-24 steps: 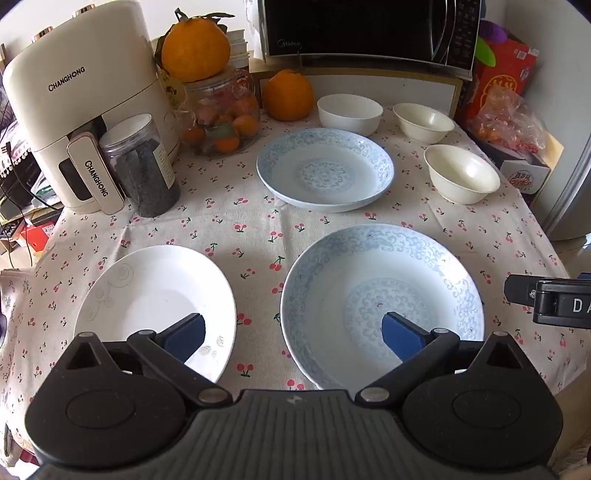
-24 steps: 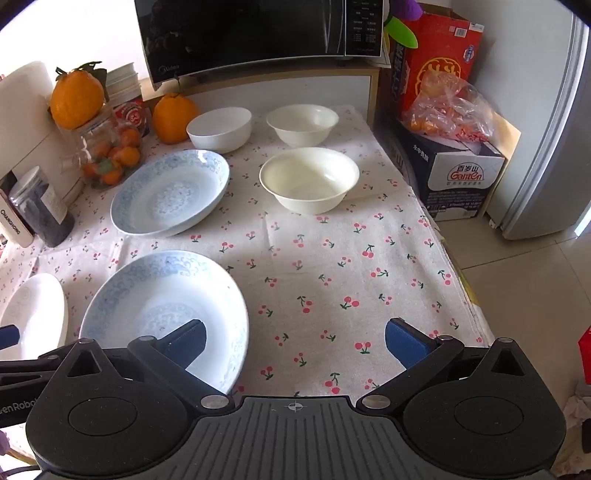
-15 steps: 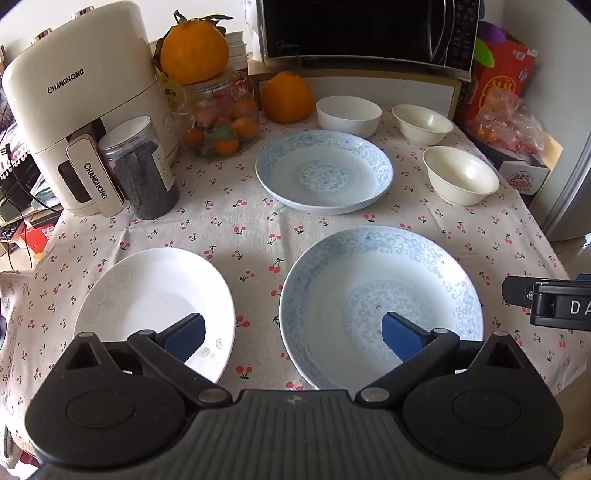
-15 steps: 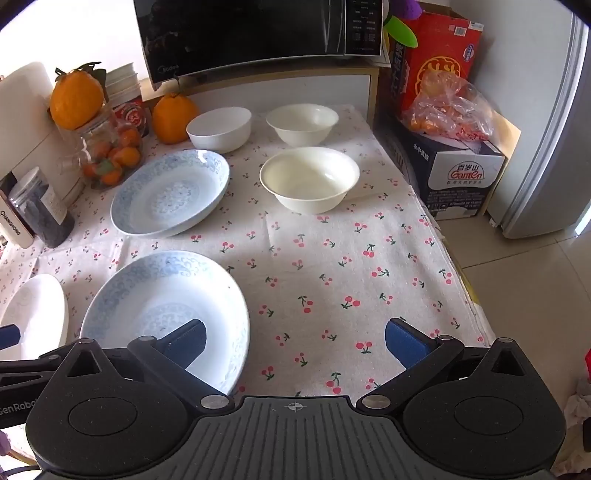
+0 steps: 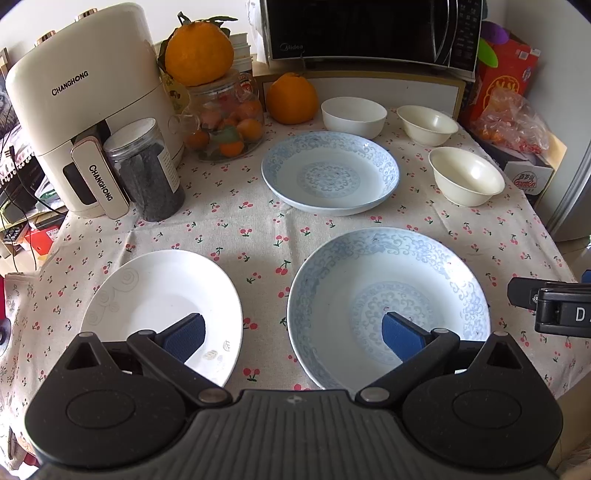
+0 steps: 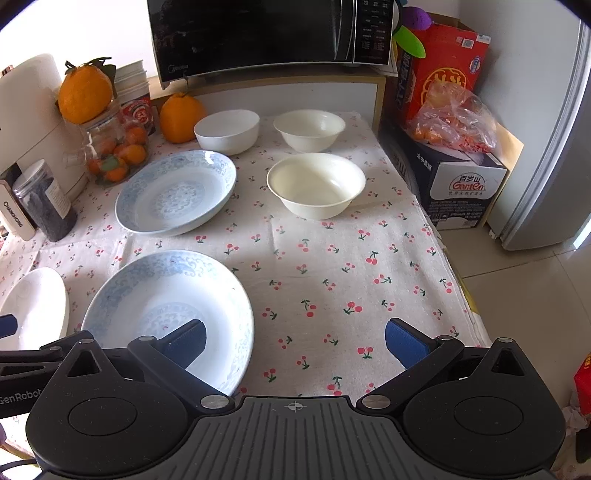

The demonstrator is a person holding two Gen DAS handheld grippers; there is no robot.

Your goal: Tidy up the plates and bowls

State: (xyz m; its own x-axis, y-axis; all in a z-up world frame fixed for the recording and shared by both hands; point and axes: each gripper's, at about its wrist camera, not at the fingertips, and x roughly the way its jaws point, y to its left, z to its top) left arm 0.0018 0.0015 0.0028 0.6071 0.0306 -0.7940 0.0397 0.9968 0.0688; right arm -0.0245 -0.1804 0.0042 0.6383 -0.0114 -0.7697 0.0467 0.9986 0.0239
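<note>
Both the left gripper (image 5: 291,334) and the right gripper (image 6: 293,338) hang with jaws wide apart, holding nothing. The near blue plate (image 5: 388,306) lies at the table's (image 6: 332,266) front edge; a careless push may slide it off.

A: From where is the black microwave oven (image 5: 373,31) viewed?
B: By both wrist views, from the near table edge, tilted steeply downward towards it.
A: What is shared?
B: The blue-patterned ceramic plate (image 5: 388,306) (image 6: 166,302) nearest the cameras, well before the microwave, seen close.
</note>
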